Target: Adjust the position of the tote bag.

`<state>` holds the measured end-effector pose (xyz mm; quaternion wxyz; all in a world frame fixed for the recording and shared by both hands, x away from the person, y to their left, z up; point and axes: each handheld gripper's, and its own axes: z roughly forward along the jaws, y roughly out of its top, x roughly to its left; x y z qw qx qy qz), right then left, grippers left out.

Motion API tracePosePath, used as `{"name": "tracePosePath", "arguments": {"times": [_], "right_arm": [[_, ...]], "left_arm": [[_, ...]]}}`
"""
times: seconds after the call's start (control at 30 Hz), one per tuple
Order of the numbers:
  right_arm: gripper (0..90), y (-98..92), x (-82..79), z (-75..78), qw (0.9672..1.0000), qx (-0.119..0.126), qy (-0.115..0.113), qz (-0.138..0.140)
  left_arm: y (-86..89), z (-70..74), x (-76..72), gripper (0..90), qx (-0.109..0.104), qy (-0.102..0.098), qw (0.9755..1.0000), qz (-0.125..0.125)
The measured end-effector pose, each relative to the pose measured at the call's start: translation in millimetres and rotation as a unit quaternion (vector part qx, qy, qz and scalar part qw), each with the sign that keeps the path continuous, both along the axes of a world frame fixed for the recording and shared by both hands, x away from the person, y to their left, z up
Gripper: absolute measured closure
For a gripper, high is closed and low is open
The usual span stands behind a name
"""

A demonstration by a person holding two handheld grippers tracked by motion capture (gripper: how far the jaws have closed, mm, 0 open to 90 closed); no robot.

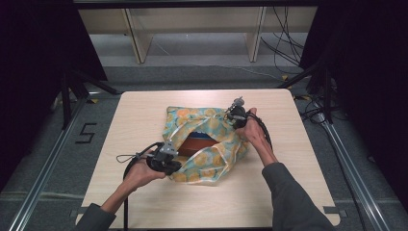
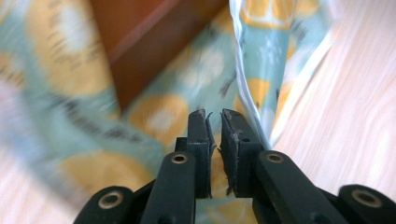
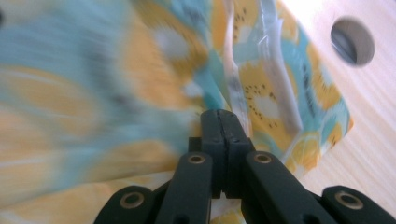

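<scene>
A teal cloth with yellow lemon prints (image 1: 211,159) lies in the middle of the table, loosely folded around a brown box (image 1: 195,143) that shows through a gap. My right gripper (image 1: 235,114) is at the cloth's far right corner. Its jaws are pressed together in the right gripper view (image 3: 225,114), and the cloth (image 3: 140,70) spreads out from them. My left gripper (image 1: 167,160) is at the near left side of the cloth. A narrow gap separates its jaws (image 2: 214,115) above the cloth (image 2: 159,116), with the box (image 2: 154,42) just beyond; I see nothing clamped between them.
The light wooden table (image 1: 144,192) has bare room on all sides of the bundle, and a round hole (image 3: 352,41) in its top lies near the right gripper. Black cables trail from both grippers. Beyond the far edge are a grey floor and wooden frame legs (image 1: 137,36).
</scene>
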<state>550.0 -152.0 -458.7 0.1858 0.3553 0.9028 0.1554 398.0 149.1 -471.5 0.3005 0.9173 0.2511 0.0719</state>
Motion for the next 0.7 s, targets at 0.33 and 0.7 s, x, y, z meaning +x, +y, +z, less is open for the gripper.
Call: {"name": "tracePosePath", "arguments": {"times": [0.33,0.7], "right_arm": [[90.0,10.4,-36.3,48.3,0.9917,0.106,-0.032,0.066],[90.0,27.2,-103.6,24.8,0.9760,0.103,0.065,0.180]], "left_arm": [[-19.8,45.2,32.2,88.8,-0.063,-0.078,0.9939,0.047],[-79.1,50.9,123.4,89.5,0.006,-0.062,0.9944,0.085]]}}
